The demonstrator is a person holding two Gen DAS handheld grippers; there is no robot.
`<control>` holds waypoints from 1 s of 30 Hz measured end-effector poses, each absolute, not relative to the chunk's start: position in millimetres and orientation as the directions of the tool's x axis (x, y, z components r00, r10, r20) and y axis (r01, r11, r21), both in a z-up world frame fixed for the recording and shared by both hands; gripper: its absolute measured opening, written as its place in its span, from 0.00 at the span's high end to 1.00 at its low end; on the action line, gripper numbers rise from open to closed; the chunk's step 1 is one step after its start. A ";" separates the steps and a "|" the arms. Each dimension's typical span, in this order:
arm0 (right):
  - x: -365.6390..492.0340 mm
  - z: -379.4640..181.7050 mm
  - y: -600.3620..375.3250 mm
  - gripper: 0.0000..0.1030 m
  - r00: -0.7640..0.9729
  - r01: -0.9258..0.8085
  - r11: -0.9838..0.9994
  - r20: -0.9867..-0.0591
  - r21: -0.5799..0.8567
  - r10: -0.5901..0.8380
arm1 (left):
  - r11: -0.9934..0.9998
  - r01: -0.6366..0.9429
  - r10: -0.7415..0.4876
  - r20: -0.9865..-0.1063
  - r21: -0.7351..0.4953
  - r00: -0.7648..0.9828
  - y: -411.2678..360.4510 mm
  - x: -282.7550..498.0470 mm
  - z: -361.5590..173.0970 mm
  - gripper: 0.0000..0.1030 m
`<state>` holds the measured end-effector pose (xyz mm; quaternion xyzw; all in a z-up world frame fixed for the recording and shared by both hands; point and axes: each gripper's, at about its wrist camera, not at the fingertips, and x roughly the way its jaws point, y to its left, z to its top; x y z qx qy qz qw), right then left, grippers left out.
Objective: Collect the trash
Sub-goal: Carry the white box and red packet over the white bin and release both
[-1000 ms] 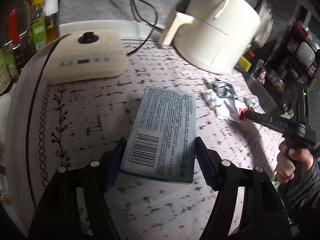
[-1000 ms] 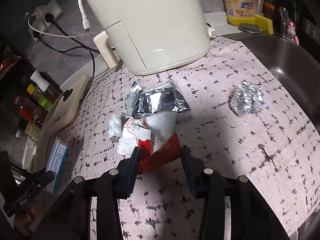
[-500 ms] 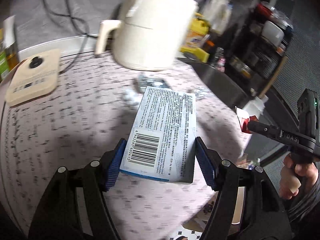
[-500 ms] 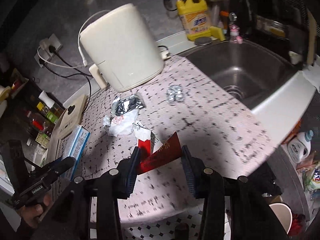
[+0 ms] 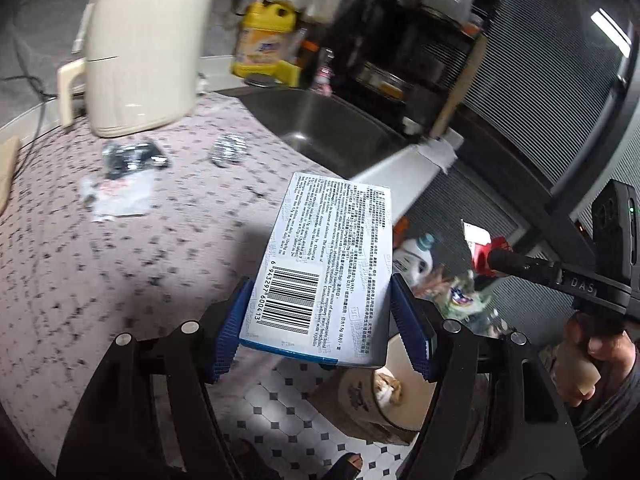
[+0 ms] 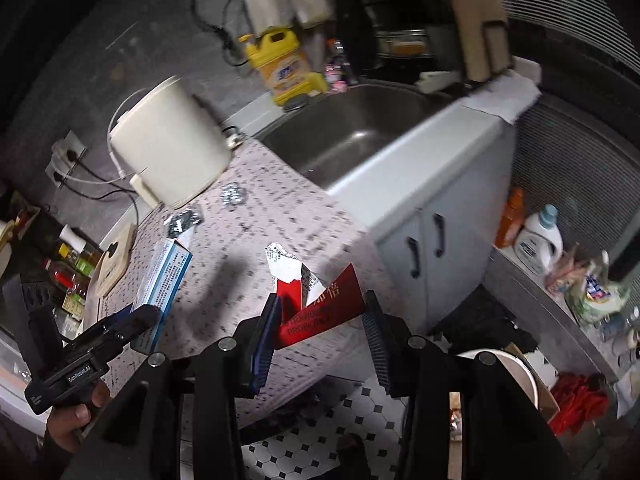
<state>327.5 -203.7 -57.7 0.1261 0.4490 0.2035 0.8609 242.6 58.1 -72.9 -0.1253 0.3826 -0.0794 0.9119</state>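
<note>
My left gripper [image 5: 322,320] is shut on a blue-and-white box [image 5: 328,268], barcode side up, held past the counter's front edge over the tiled floor. My right gripper [image 6: 320,332] is shut on a torn red-and-white packet [image 6: 324,312], also out past the counter edge. Each shows in the other view: the right gripper [image 5: 492,258] with its red packet [image 5: 476,240], the left gripper [image 6: 136,320] with the box [image 6: 166,276]. A white bin [image 5: 400,420] lined with brown paper stands on the floor below. A silver wrapper [image 5: 128,156], a white wrapper [image 5: 120,196] and a foil ball [image 5: 230,150] lie on the counter.
A cream appliance [image 5: 140,48] stands at the counter's back, a steel sink [image 5: 320,128] to its right with a yellow detergent bottle [image 5: 268,44] behind. A grey cabinet [image 6: 432,200] sits under the sink. Bottles and bags [image 6: 540,240] crowd a low shelf on the right.
Both grippers have swung away from the counter top to its front edge, each keeping its load. The floor and the bin have come into view.
</note>
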 end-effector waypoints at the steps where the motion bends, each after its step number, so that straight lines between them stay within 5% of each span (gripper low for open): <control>1: 324.9 -60.2 -214.6 0.60 0.517 -0.221 0.888 -0.724 0.403 0.457 | 0.956 0.070 -0.254 -0.680 -0.286 0.687 44.2 244.2 -74.0 0.34; 14: 281.3 -139.0 -339.0 0.58 0.531 -0.060 0.915 -0.763 0.400 0.368 | 0.930 0.227 -0.368 -0.700 -0.290 0.612 -89.7 244.4 -134.0 0.34; 16: 277.4 -161.2 -351.7 0.40 0.527 -0.049 0.908 -0.761 0.416 0.377 | 0.926 0.241 -0.378 -0.707 -0.292 0.598 -101.9 246.2 -153.8 0.34; 30: 256.0 -264.2 -421.8 0.31 0.537 0.129 0.899 -0.792 0.418 0.291 | 0.870 0.352 -0.473 -0.786 -0.346 0.397 -182.1 265.0 -281.9 0.30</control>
